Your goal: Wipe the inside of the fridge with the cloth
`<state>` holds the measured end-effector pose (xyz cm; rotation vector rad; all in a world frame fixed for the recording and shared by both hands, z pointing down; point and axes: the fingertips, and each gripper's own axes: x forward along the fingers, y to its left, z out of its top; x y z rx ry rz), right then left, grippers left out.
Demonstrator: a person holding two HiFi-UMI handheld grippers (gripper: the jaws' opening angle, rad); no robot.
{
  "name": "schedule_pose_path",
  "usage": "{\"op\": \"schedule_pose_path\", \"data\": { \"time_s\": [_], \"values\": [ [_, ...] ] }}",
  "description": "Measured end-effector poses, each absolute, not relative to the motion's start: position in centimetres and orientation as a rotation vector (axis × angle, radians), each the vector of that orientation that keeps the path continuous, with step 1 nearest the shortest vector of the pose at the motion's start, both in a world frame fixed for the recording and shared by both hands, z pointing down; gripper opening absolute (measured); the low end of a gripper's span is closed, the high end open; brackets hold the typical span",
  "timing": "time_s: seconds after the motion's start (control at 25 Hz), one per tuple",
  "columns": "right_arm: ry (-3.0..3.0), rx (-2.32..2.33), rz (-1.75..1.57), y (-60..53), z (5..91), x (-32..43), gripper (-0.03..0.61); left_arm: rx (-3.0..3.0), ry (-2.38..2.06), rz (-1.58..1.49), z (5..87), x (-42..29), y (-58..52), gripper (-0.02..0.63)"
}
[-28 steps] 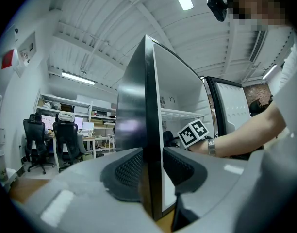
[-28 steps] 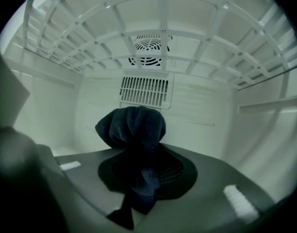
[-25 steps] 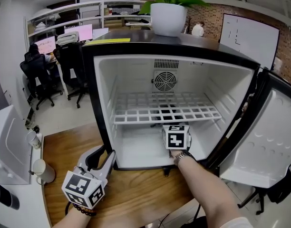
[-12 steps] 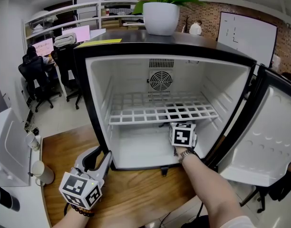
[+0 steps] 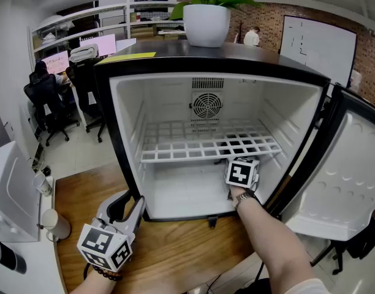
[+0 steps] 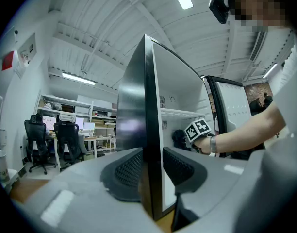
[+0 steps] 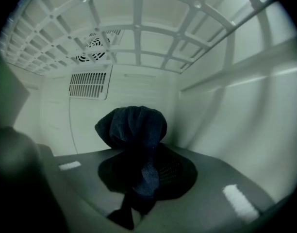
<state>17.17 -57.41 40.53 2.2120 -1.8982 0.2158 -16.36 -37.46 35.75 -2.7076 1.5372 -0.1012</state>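
Note:
The open fridge [image 5: 106,121] has a white inside with a wire shelf [image 5: 206,146]. My right gripper [image 5: 241,173] reaches into the lower compartment under the shelf, near the right wall. It is shut on a dark blue cloth [image 7: 131,125], which bunches up beyond the jaws [image 7: 143,171] close to the back right corner. In the left gripper view the cloth [image 6: 179,139] shows ahead of the right hand. My left gripper [image 5: 131,206] stands at the fridge's lower left front corner. Its jaws [image 6: 151,171] sit on either side of the black left wall [image 6: 146,130], pads against it.
The fridge door [image 5: 340,176] hangs open at the right. A potted plant [image 5: 206,23] stands on top of the fridge. A fan grille [image 5: 207,105] is on the back wall. The fridge rests on a wooden surface [image 5: 175,250]; a white cup [image 5: 53,222] sits at the left.
My right gripper has slid to the right along the fridge's lower compartment with the cloth. The left gripper has stayed on the wall.

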Motion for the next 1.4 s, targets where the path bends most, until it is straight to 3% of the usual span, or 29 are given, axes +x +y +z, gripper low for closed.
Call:
{"op": "schedule_pose_path", "data": {
  "time_s": [0.24,0.48,1.12,1.4],
  "values": [
    [-1.886,2.259,0.288,-57.0,40.6,17.7,0.071,-2.707,1.538,-0.099,35.8,-16.4,-37.5,0.137],
    [-2.077,2.161,0.158,-55.6,38.5,14.8,0.071,-2.703,1.538,-0.083,35.8,-16.3,-37.6,0.137],
    [-2.407,1.456,0.209,-50.4,40.5,-5.4,0.071,-2.716,1.541,-0.074,35.8,-16.1,-37.5,0.137],
    [-2.372,1.304,0.271,-50.8,43.8,-10.6,0.071,-2.723,1.537,-0.047,35.9,-16.2,-37.4,0.137]
  ]
}}
